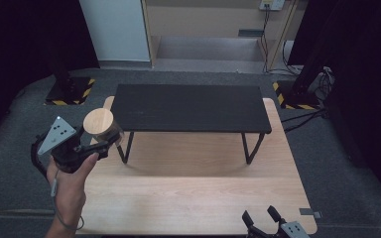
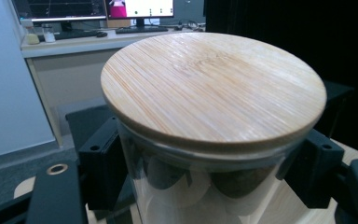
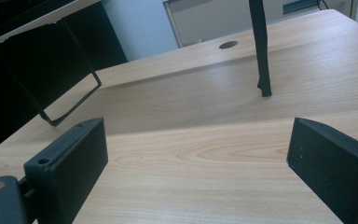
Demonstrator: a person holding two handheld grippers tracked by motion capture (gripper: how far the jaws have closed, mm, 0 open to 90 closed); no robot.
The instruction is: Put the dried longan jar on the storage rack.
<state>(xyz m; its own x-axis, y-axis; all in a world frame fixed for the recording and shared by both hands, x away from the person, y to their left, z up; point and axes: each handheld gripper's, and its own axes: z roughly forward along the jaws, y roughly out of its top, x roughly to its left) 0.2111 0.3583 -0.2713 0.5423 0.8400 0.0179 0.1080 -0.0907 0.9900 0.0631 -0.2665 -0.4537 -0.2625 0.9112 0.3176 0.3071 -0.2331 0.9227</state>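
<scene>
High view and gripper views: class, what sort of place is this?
Probably a lab or recording workspace: hazard-striped stand bases on the floor, monitors on a desk behind, and a jar gripped by the left gripper.

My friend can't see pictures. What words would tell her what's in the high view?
A person's left hand holds the left gripper shut on a glass jar with a round wooden lid, lifted at the left end of a low black shelf. The shelf stands on a light wooden table. The right gripper is open at the bottom edge.

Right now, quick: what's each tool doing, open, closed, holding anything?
Left tool: closed on the jar, held up off the table.
Right tool: open, holding nothing.
</scene>
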